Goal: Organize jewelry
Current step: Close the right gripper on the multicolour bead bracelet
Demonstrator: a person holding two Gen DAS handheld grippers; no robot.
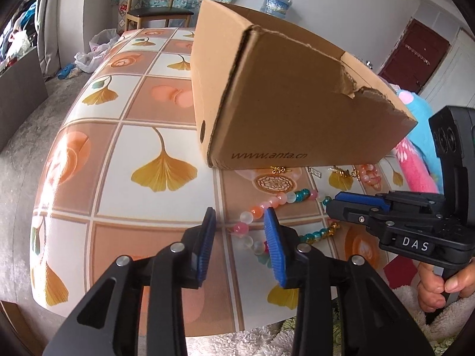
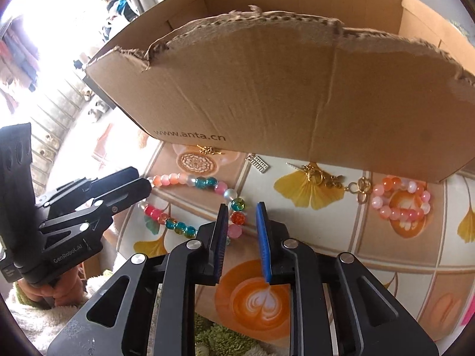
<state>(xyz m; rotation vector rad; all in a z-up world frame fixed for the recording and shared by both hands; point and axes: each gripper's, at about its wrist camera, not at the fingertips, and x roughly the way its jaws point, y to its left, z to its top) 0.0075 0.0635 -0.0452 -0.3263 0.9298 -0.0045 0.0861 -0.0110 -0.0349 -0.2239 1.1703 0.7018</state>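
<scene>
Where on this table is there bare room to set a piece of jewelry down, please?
Left of the box, the table is bare out to its edge. The near strip right of the right hand-held gripper is free too. Along the box front it is crowded: bead necklace, charms, pink bracelet.

The cardboard box (image 2: 297, 89) is matt brown corrugated board, its torn top edge rough and fibrous. The table (image 1: 118, 154) wears a glossy, smooth printed cover. The bead necklace (image 2: 190, 181) looks glassy, some beads frosted, and the charms (image 2: 314, 175) are shiny gold metal. Ribbed blue fingers (image 2: 264, 243) sit on matt black plastic
</scene>
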